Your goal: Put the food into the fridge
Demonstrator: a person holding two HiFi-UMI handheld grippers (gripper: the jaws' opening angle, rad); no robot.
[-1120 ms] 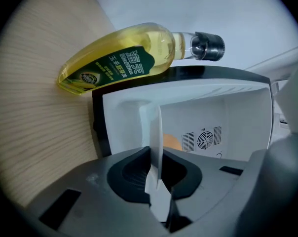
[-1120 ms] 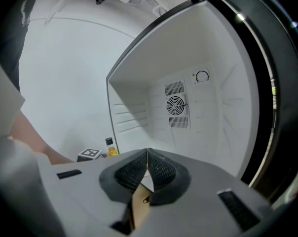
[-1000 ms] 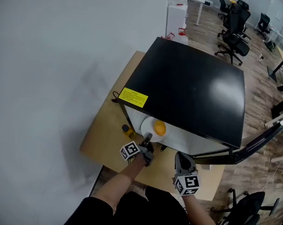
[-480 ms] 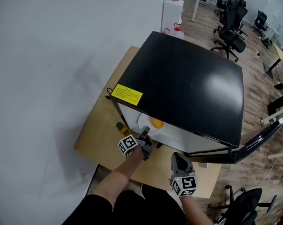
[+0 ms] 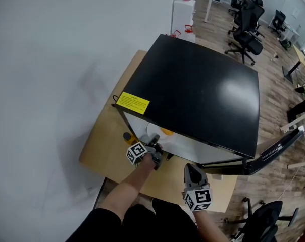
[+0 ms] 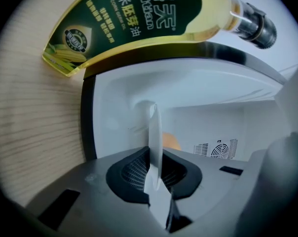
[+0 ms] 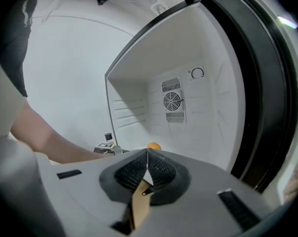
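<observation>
Head view: left tool (image 5: 156, 150) at fridge (image 5: 203, 95) mouth, plate (image 5: 152, 130) partly inside.
Left gripper view: clamped on plate rim, orange (image 6: 171, 143) just beyond; oil bottle (image 6: 139, 19) above, outside on bench (image 6: 35, 122).
Right gripper view: right tool (image 7: 147, 157) closed together, empty.
Judged roughly half done.

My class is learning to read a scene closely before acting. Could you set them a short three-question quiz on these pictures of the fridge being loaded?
1. What is the left gripper clamped on?
A) a bottle's cap
B) the rim of a white plate
C) the fridge handle
2. True or false: the door of the fridge is shut.
3. Fill in: the round fruit on the plate is coloured ____.

Key: 1 B; 2 false, the door stands open; 3 orange.
</observation>
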